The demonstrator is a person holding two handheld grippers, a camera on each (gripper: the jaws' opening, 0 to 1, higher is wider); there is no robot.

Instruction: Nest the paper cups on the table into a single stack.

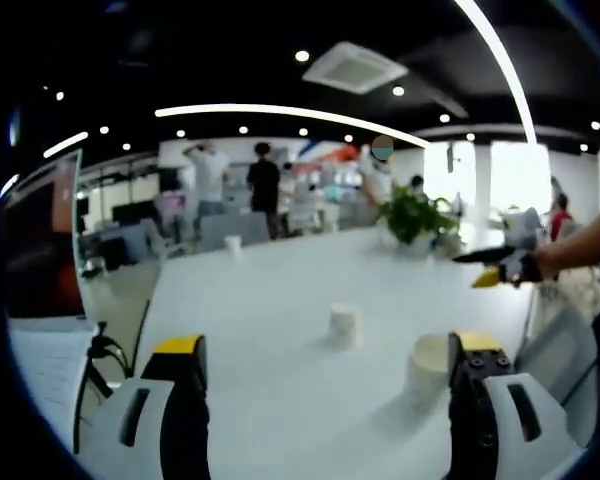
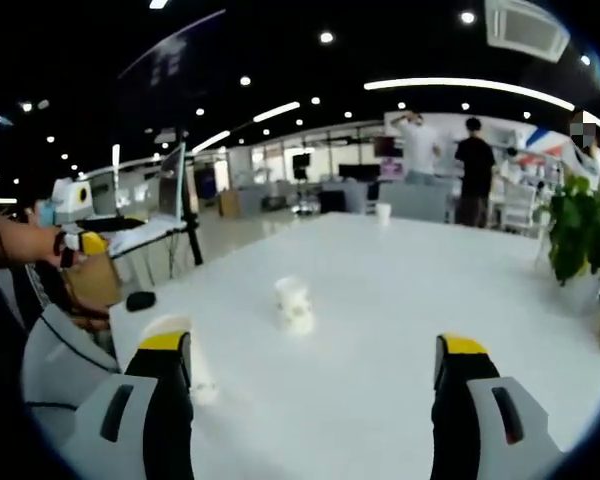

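Several white paper cups stand apart on a long white table [image 1: 280, 290]. In the left gripper view, one cup [image 1: 343, 325] stands ahead between my jaws, a wider cup [image 1: 426, 366] sits against the right jaw, and a small cup [image 1: 233, 243] stands at the far end. My left gripper [image 1: 328, 345] is open and holds nothing. In the right gripper view, a cup [image 2: 293, 303] stands ahead at centre, another cup [image 2: 172, 325] peeks from behind the left jaw, and a far cup [image 2: 383, 211] stands near the table's end. My right gripper [image 2: 314, 343] is open and holds nothing.
A potted plant [image 1: 415, 215] stands on the table's far right side, also the plant [image 2: 580, 235] at the right edge. A screen on a stand [image 1: 40, 240] and cables sit off the table's left. People stand among desks in the background.
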